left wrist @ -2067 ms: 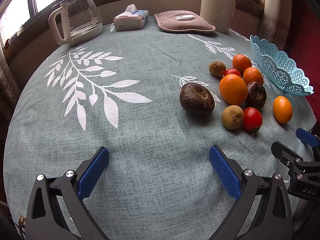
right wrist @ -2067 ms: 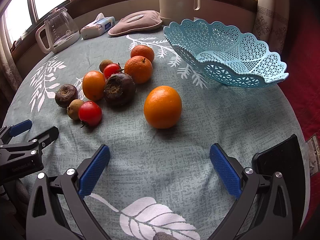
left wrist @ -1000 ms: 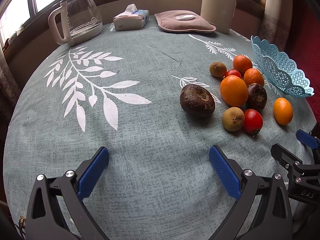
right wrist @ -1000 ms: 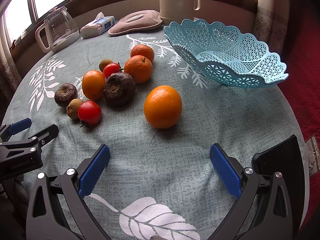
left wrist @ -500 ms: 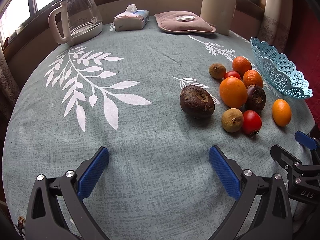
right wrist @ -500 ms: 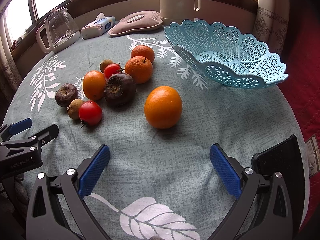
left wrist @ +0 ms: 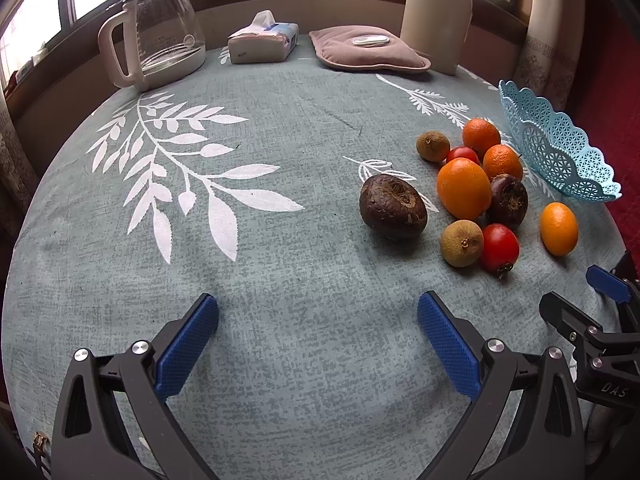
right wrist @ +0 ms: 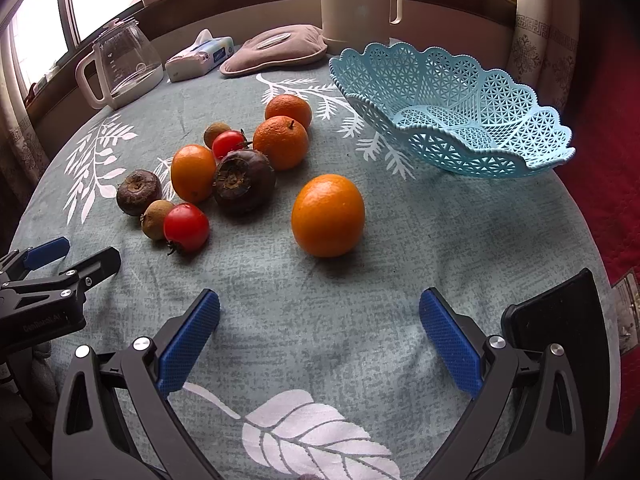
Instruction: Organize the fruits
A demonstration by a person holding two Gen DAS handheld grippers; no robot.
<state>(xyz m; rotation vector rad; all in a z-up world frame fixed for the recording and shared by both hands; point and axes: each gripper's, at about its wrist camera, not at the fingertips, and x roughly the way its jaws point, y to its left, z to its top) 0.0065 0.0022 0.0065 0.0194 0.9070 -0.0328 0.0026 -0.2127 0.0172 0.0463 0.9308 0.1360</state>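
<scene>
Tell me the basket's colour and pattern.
The basket is light blue, openwork lattice with a scalloped rim; the right wrist view shows it best.

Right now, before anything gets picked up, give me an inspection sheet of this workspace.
Surface: round table under a grey-green leaf-print cloth.
Job's things: blue lattice basket, nothing in it; lone orange nearest it; the other fruits clustered on the cloth.
Clutter: glass kettle, tissue pack, pink pad, cream jug, all at the far edge.
Grippers: left tongs and right tongs both open, holding nothing, over bare cloth.
Cables: nothing seen.
Surroundings: windows, curtains, red fabric to the right.
</scene>
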